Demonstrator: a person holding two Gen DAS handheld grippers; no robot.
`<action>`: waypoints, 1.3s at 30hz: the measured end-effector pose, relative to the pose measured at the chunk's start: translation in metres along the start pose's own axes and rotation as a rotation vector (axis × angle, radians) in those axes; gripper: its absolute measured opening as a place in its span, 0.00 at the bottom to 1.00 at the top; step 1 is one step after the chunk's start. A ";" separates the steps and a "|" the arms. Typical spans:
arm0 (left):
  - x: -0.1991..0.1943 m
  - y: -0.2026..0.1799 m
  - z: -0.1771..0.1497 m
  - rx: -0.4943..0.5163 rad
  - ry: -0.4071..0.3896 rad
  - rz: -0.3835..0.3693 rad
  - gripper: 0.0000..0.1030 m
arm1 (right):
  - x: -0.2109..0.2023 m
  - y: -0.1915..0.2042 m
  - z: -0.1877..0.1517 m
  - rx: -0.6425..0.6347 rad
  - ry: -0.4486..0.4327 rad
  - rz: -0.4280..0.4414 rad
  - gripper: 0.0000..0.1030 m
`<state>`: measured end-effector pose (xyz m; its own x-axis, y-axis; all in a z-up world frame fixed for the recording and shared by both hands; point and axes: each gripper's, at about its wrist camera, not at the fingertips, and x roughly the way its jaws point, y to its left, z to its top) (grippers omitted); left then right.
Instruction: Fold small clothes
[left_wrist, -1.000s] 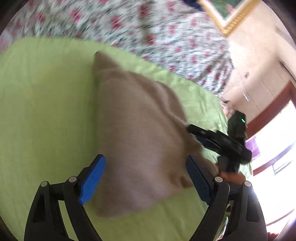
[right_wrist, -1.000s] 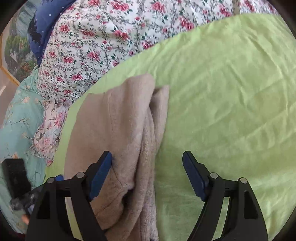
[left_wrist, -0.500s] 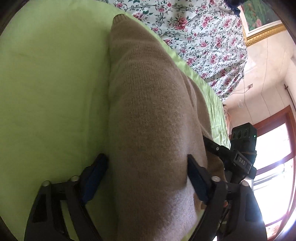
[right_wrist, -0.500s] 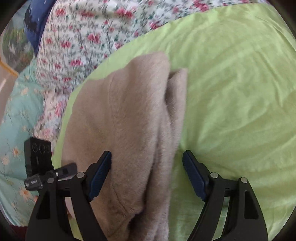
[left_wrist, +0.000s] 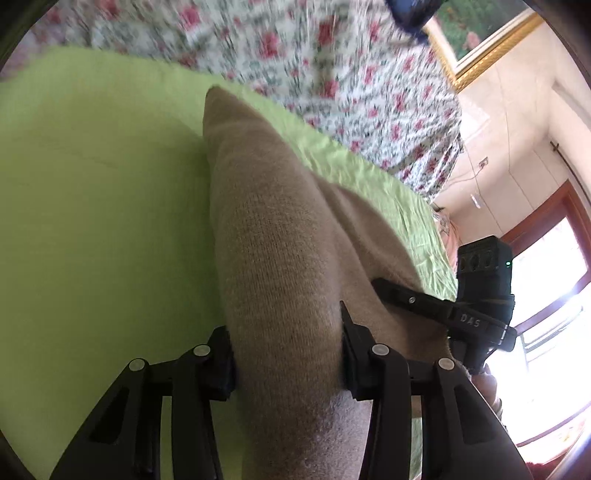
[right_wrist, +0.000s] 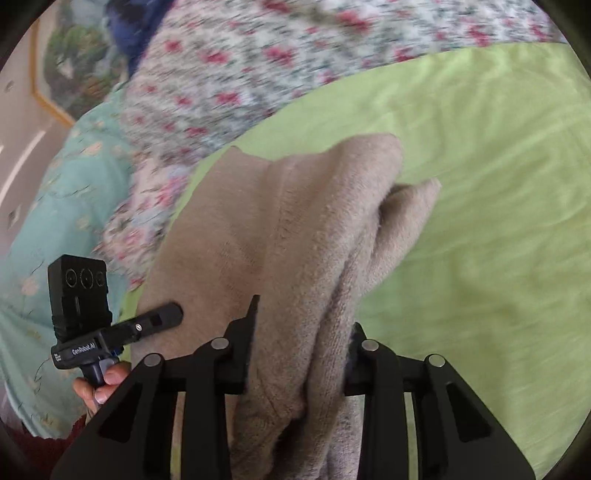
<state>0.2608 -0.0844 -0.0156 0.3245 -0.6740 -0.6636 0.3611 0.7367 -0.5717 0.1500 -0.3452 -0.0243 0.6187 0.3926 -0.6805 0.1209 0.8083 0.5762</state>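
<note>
Left tongs (left_wrist: 286, 360): bottom centre of the left wrist view, jaws just closed in and now clamped on a thick roll of the tan knit garment (left_wrist: 273, 236).
Right tongs (right_wrist: 301, 349): bottom centre of the right wrist view, likewise just closed and pinching the bunched near edge of the same garment (right_wrist: 280, 229).
Garment, place: on the green sheet (left_wrist: 92, 221) of the bed, running from each pair of tongs up toward mid-frame, ending in a narrow tip at upper centre of the left view.
Long axis: straight away from both tongs, so the near end is held and the far end rests on the bed (lying loose, as far as I can see).
Which hand is nearer: neither clearly; they grip side by side, each visible at the other view's edge.
Next move, my guess: carry the held end forward over the far end.
Beyond: floral bedding (left_wrist: 332, 66) across the top, blurred, possibly a quilt.
</note>
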 end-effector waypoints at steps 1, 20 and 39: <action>-0.019 0.005 -0.006 0.006 -0.015 0.021 0.42 | 0.009 0.013 -0.005 -0.014 0.004 0.026 0.33; -0.108 0.121 -0.100 -0.227 -0.077 0.055 0.56 | 0.094 0.083 -0.054 -0.074 0.117 0.076 0.53; -0.117 0.117 -0.071 -0.172 -0.124 0.162 0.50 | 0.069 0.100 0.010 -0.084 -0.112 0.049 0.09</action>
<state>0.2030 0.0846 -0.0396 0.4748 -0.5401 -0.6949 0.1449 0.8268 -0.5436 0.2126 -0.2419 -0.0087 0.7055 0.3848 -0.5952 0.0259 0.8253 0.5642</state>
